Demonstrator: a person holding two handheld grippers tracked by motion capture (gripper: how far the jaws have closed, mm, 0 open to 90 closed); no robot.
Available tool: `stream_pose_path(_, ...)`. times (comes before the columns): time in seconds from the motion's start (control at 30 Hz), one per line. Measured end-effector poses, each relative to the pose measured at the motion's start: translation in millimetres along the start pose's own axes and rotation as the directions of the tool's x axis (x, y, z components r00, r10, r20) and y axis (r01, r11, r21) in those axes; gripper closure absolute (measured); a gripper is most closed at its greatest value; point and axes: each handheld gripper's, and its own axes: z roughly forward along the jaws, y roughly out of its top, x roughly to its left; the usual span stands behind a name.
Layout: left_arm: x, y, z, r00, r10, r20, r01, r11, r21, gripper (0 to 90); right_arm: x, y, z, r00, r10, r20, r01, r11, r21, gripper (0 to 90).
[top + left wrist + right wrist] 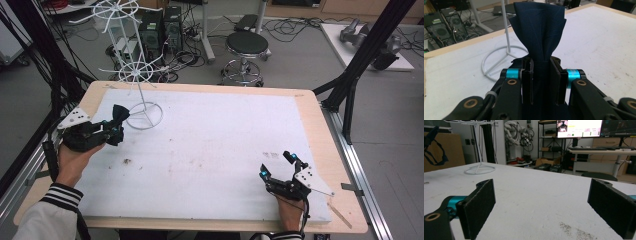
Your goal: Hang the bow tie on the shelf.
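My left gripper (pixel 541 72) pinches a dark blue cloth (pixel 539 30), folds fanning above the jaws, just beside the white wire rack (pixel 142 97). My right gripper (pixel 281 166) rests spread and empty. Swinging carelessly, I could snag the rack's base ring. The high view hides the pinch; the left gripper view shows it.

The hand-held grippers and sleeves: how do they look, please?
Each hand-held gripper, left and right, is black with cyan-blue joints by the jaws, brass-coloured pivot rings and a grey three-cornered plate on top. The jaw pads are flat, black and rough-textured. The left sleeve is white, with a black-and-white striped cuff.
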Motion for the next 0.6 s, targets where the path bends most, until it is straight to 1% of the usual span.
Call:
stream_pose_path(0.23,5.2,6.0,-5.2,0.9999,-0.009,-0.013,0.009,0.9997,-0.021,74.2,-0.1,0.0,0.1,1.0000,-0.003,-0.001,0.003,1.000,-0.001,6.7)
stream_pose_path(0.4,11.5,12.1,-10.7,0.9994,-0.021,-0.027,0.020,0.9987,-0.047,74.2,-0.1,0.0,-0.1,1.0000,-0.002,0.000,0.002,1.000,0.001,6.7)
stream_pose_path(0.53,17.7,17.5,-15.2,0.9988,-0.025,-0.042,0.023,0.9982,-0.056,74.3,0.0,0.0,0.0,1.0000,-0.001,0.000,0.001,1.000,0.000,6.7)
stream_pose_path(0.6,21.1,19.2,-16.9,0.9987,-0.028,-0.043,0.025,0.9978,-0.062,74.3,-0.1,0.0,0.0,1.0000,-0.005,-0.001,0.005,1.000,0.001,6.7)
